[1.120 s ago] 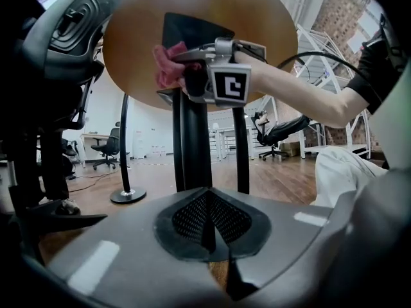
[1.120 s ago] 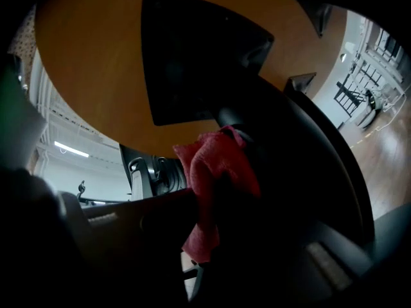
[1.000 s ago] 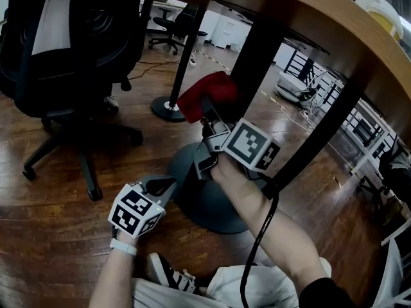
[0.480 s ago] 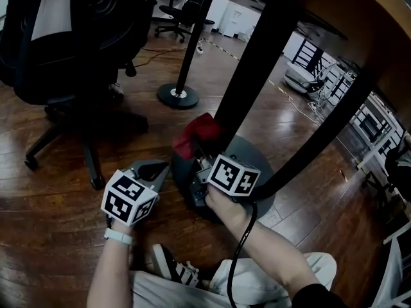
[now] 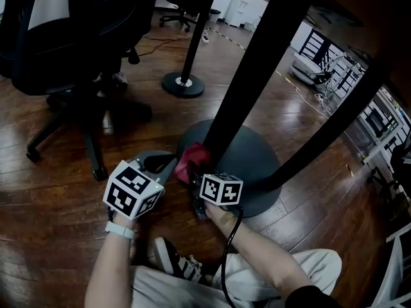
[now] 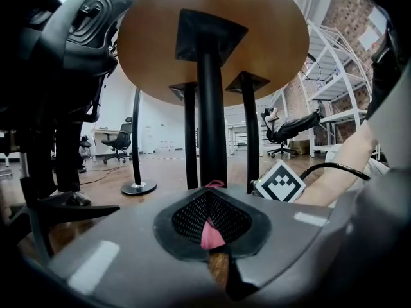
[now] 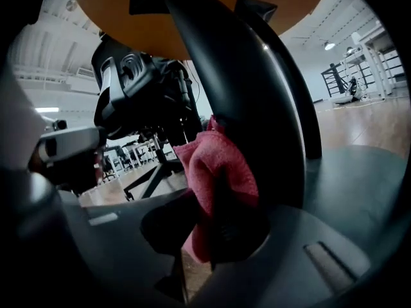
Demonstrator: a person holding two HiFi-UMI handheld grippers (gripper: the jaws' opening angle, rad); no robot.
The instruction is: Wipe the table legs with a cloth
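Note:
My right gripper (image 5: 194,174) is shut on a red cloth (image 5: 192,159) and holds it against the foot of the black table leg (image 5: 247,82), just above the round dark base (image 5: 263,165). In the right gripper view the cloth (image 7: 218,165) bunches between the jaws and touches the leg (image 7: 257,108). Just left of the cloth, my left gripper (image 5: 168,163) hangs low over the floor, jaws together and holding nothing. In the left gripper view the leg (image 6: 210,108) rises straight ahead to the round wooden tabletop (image 6: 212,37), and a bit of the cloth (image 6: 212,233) shows beyond the jaws.
A black office chair (image 5: 77,43) on castors stands to the left. A thin pole on a small round foot (image 5: 183,82) is behind it. A second slanted black leg (image 5: 327,127) runs to the right. The person's shoe (image 5: 170,258) is under the grippers, on the wooden floor.
My right gripper has slid the red cloth down the leg, from near the tabletop to the base. The left gripper has stayed low beside it.

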